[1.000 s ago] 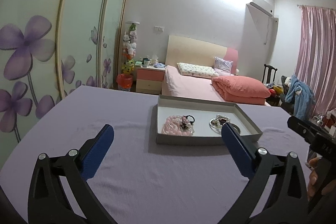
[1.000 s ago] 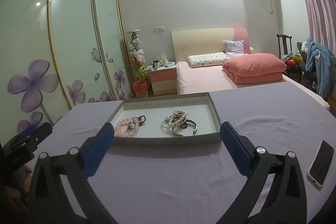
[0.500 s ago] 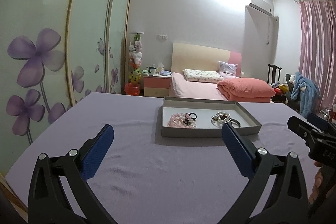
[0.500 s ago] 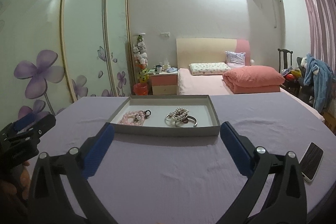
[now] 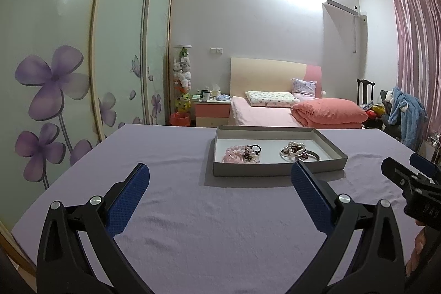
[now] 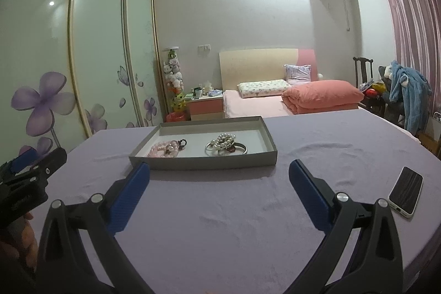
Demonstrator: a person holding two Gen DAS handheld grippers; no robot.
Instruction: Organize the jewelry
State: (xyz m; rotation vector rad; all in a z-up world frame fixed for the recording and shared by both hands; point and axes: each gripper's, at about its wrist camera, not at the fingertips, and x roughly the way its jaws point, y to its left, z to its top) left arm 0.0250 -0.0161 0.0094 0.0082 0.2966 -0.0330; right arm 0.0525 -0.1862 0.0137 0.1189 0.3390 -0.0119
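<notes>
Phone (image 6: 405,192) on the near right only in right wrist view, grey tray (image 5: 275,172) holding pink beads (image 5: 234,154) left, pearls and bangle (image 5: 299,152) right, left gripper (image 5: 220,175) and right gripper (image 6: 219,174) both spread wide, empty

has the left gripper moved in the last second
Yes. The left gripper has backed away from the gray tray, which now looks smaller and farther beyond its open fingers.

Both wrist views sit low over the table (image 5: 220,225), facing the tray (image 5: 275,172) from near, left and right.
</notes>
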